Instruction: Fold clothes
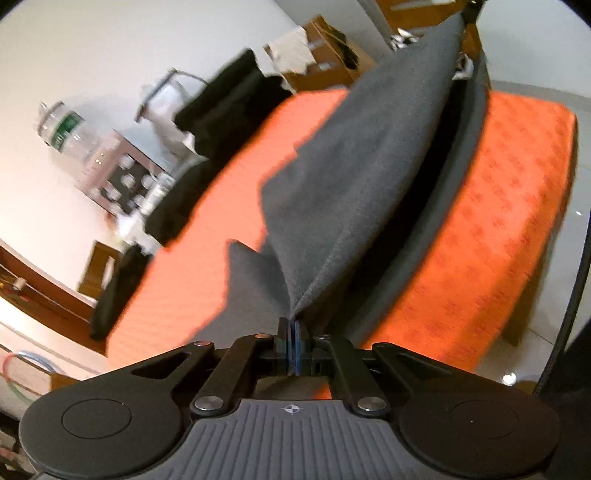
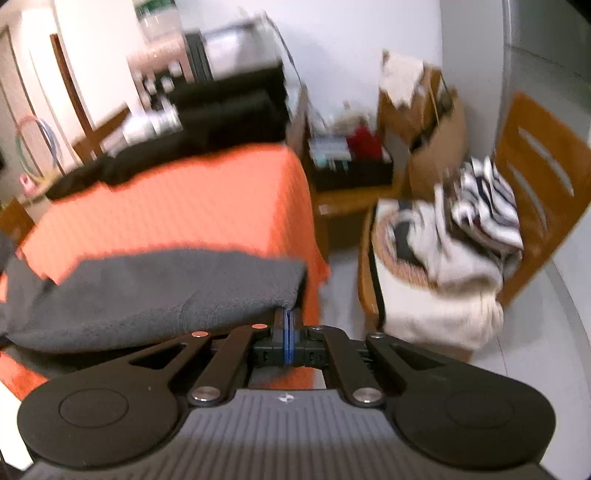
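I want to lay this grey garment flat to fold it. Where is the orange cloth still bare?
Bare orange cloth lies between the grey garment, pinched in both tongs, left and right, and the black clothes heaped along the far edge. That far edge is crowded, as is the chair piled with laundry.

Orange tablecloth (image 2: 177,206), wooden chair (image 2: 539,192) (piled with laundry), cardboard box (image 2: 439,147), water bottle (image 1: 66,129)

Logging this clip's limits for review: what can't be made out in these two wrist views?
- Left wrist: the grey garment hides the orange tablecloth behind it; garment type unclear.
- Left wrist: right gripper cut off by the top edge.
- Right wrist: left gripper out of frame; clothes pile on the chair blurred.
- Both: dark clothes motion-blurred.
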### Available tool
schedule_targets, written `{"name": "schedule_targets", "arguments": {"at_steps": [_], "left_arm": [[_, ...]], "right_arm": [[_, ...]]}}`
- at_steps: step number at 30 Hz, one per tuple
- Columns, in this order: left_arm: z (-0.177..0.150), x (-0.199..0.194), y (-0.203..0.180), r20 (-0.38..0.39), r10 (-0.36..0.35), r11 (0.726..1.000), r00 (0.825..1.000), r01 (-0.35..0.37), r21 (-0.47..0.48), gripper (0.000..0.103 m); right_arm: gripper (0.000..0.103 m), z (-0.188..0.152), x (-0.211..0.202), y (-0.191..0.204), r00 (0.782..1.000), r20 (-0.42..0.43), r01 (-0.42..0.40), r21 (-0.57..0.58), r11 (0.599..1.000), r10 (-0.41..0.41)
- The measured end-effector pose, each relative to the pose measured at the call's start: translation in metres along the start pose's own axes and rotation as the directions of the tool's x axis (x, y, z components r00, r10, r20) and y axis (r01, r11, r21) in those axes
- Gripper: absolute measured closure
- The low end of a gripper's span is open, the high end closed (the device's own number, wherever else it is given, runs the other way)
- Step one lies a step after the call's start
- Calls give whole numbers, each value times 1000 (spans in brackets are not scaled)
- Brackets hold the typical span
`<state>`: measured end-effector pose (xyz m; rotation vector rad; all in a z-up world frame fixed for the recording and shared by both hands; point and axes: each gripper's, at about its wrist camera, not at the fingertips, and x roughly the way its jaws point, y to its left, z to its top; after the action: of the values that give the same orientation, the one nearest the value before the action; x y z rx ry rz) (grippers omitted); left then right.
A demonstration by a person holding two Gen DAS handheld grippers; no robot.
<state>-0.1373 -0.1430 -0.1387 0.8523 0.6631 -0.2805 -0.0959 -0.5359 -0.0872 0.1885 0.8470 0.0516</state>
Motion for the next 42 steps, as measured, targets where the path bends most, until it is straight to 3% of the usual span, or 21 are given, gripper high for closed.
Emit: {"name": "schedule_targets", "arguments": {"at_steps": [3,7,12,16,20,24,28,31,33,35,37,40,42], "left_arm": [[-6,3,-8,-18,-9,1000,1000,9,-5,99],[-12,6,-14,-36,-16,1000,999,15,-10,99],[-10,-6,-5,-9,67,996,998,-68,-54,100],[-14,-2,-3,-32,78,995,996,-80,-65,100],[-18,1,-1,-56,89,993,994,-93,-75,100],[-22,8,-8,-81,59,994,995,-66,-88,100],[-27,12,-6,-86,20,990,996,-32,-136,95],[-32,3,3,-46,-15,976,999,5,-218,88],[-35,-2,13,-35,-35,960,999,24,-279,82],[-38,-7,24,-27,-49,941,998,37,-337,79],[-44,-9,36,-40,-36,924,999,18,-382,74],[-53,-12,55,-59,-18,894,998,-11,-449,72],[-60,-13,67,-73,-6,871,997,-30,-491,61]], "right_arm": [[102,-23,14,0,998,-47,30,-8,1000,-31],[102,-38,22,4,997,-49,58,-14,998,-58],[102,-28,13,14,999,-13,39,-15,999,-39],[102,-18,5,22,1000,18,21,-18,1000,-21],[102,-31,18,22,999,-31,32,-13,999,-32],[102,-49,29,22,996,-74,50,-13,999,-51],[100,-52,18,29,993,-58,98,-54,994,-101],[98,-47,0,34,993,0,117,-68,991,-117],[97,-42,-6,37,997,21,77,-73,994,-76],[89,-39,-6,42,999,30,15,-77,997,-13],[80,-40,0,50,999,26,-34,-94,995,37],[80,-43,15,72,997,15,-75,-149,986,78],[77,-44,25,87,995,16,-92,-177,980,96]]}}
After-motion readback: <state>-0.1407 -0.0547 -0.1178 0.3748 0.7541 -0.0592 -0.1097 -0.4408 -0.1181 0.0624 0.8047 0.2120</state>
